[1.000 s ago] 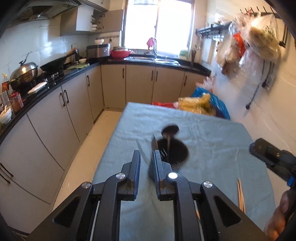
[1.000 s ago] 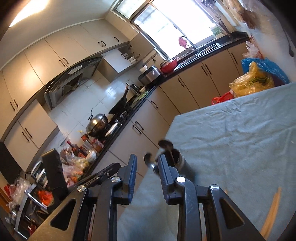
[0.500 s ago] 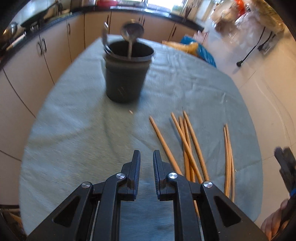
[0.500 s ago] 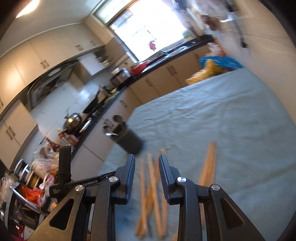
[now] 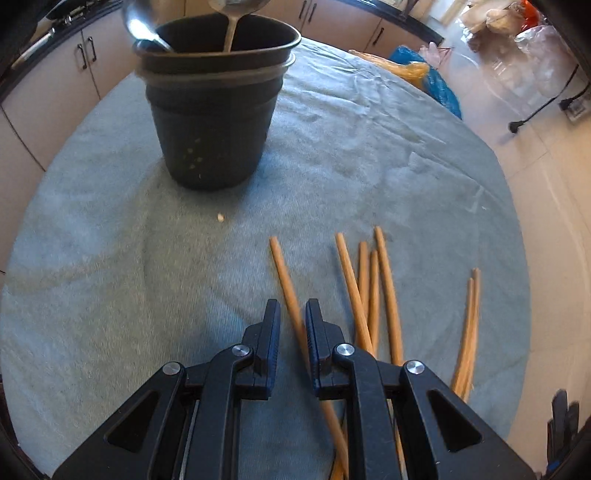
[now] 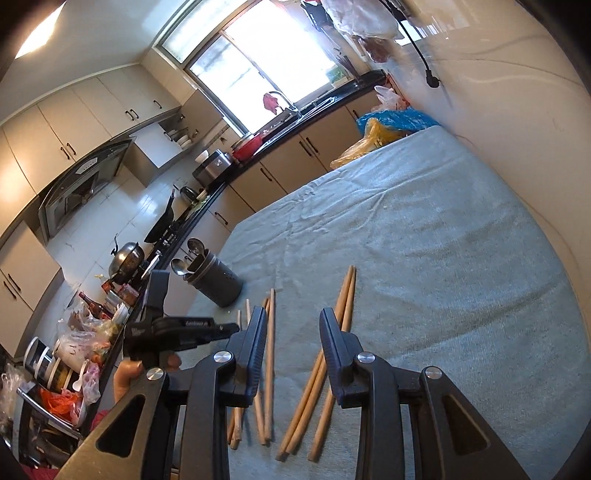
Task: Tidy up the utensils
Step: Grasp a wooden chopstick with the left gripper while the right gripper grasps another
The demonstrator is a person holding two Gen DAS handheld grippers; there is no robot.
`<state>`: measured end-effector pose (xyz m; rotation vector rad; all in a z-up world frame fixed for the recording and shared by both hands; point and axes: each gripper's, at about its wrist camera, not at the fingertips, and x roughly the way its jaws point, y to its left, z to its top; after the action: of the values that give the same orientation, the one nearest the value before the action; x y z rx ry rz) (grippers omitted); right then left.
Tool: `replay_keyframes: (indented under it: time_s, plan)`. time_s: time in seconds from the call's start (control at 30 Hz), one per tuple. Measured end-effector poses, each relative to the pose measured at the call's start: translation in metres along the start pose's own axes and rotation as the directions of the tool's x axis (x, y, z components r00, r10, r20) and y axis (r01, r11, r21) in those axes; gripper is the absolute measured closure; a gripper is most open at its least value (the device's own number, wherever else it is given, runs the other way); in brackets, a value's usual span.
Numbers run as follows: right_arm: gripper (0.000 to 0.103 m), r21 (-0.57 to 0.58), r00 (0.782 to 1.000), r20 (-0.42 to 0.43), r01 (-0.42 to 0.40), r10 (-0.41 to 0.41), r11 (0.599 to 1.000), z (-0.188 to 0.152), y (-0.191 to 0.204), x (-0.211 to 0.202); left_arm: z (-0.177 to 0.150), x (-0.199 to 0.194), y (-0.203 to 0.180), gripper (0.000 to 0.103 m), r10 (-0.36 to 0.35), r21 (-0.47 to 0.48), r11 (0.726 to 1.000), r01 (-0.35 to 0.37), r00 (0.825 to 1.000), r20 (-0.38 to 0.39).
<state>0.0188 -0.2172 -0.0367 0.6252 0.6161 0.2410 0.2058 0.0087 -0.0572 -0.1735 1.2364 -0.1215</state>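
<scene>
Several wooden chopsticks (image 5: pixel 373 284) lie loose on the blue-grey tablecloth (image 5: pixel 110 258); they also show in the right wrist view (image 6: pixel 269 339). A dark utensil holder (image 5: pixel 214 110) with two metal spoons (image 5: pixel 144 29) stands beyond them; it also shows in the right wrist view (image 6: pixel 218 280). My left gripper (image 5: pixel 292 310) is open by a narrow gap, with one chopstick (image 5: pixel 286 280) running between its fingers. My right gripper (image 6: pixel 291 317) is open wide above a pair of chopsticks (image 6: pixel 341 302).
The table's left edge drops to the kitchen floor and cabinets (image 5: pixel 44 92). A wall (image 6: pixel 498 92) runs along the table's right side. Plastic bags (image 6: pixel 388 125) sit past the far end. The counter (image 6: pixel 166 236) holds pots and a wok.
My left gripper has moved down and forward over the chopsticks, closer to the holder. My right gripper has opened wider and dropped toward the right pair of chopsticks.
</scene>
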Motion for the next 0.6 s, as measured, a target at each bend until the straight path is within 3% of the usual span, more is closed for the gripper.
replay_keyframes:
  time_s: [0.2, 0.3, 0.43, 0.6]
  plan:
    - [0.071, 0.022, 0.999, -0.027, 0.047, -0.046, 0.999, 0.002, -0.008, 0.008, 0.006, 0.006, -0.010, 0.091, 0.024, 0.033, 0.999, -0.024, 1.000, 0.003]
    - [0.071, 0.029, 0.989, -0.100, 0.108, -0.105, 0.994, 0.008, -0.013, 0.024, 0.001, 0.004, -0.010, 0.096, 0.054, 0.071, 0.996, -0.055, 0.998, 0.011]
    - [0.078, 0.017, 0.956, -0.211, 0.210, -0.202, 0.978, 0.020, -0.021, 0.059, -0.008, 0.000, -0.004, 0.097, 0.048, 0.111, 0.993, -0.050, 0.999, 0.021]
    - [0.079, -0.066, 0.902, -0.327, 0.274, -0.281, 0.959, 0.028, -0.014, 0.110, -0.015, -0.003, 0.000, 0.097, 0.043, 0.148, 0.988, -0.048, 0.998, 0.037]
